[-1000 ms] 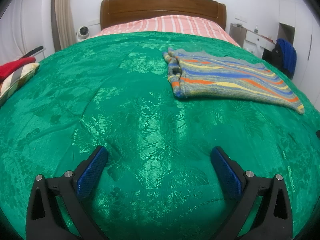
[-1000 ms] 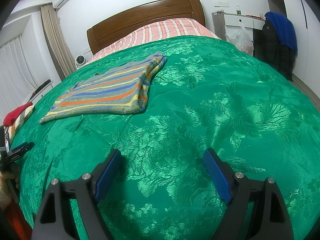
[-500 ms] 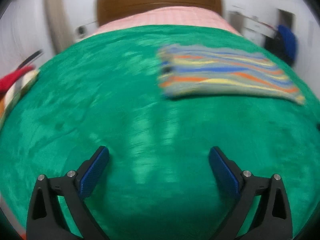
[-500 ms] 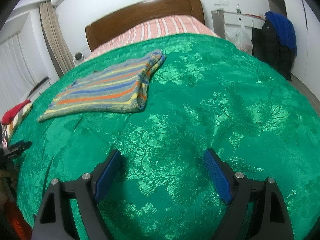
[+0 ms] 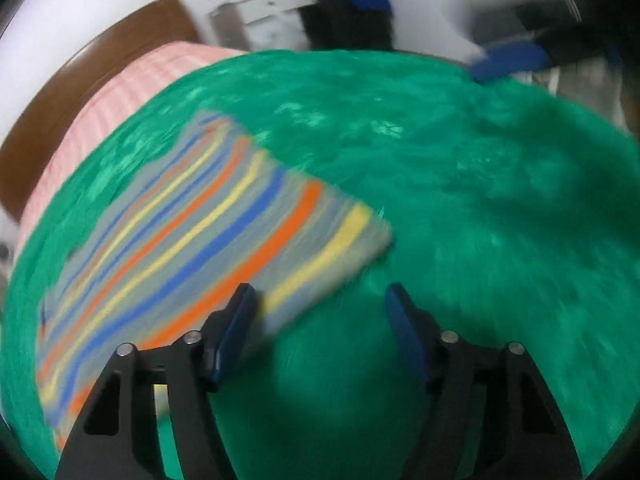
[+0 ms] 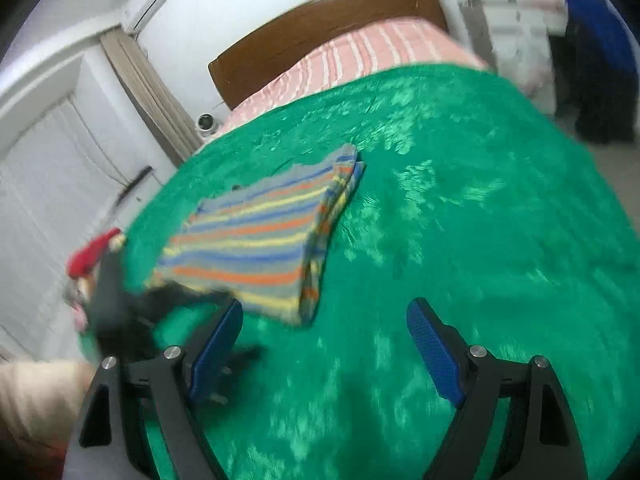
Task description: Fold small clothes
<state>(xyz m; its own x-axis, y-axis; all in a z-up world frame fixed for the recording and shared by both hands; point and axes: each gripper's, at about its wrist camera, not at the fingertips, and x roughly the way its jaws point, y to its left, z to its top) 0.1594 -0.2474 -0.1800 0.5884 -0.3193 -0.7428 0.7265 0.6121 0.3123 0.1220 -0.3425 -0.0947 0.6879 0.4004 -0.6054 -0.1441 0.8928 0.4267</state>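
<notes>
Since a second ago the left gripper (image 5: 320, 312) has swung across the green bedspread (image 5: 460, 208) to the striped sweater (image 5: 208, 240), which filled only the upper right of its view then and now spreads from the centre out to 8 o'clock. Its view has also rolled, so the wooden headboard (image 5: 100, 92) sits at 10 o'clock and the picture is smeared. Its jaws are closing but are not yet on anything: the sweater's near corner lies at about 12 o'clock from the left finger, its hem passes behind that finger, and mostly bare bedspread shows in the gap between the two blue pads. In the right wrist view the right gripper (image 6: 324, 340) has its jaws spread wide with nothing between them, only bedspread. There the folded sweater (image 6: 256, 236) lies at 11 o'clock from the jaws, its near corner just beyond the left finger, apart from it. A blurred black shape, the left gripper (image 6: 120, 312), shows at 9 o'clock, at the sweater's near left edge; whether it touches cannot be told. A pale sleeve (image 6: 40, 396) enters at 8 o'clock.
</notes>
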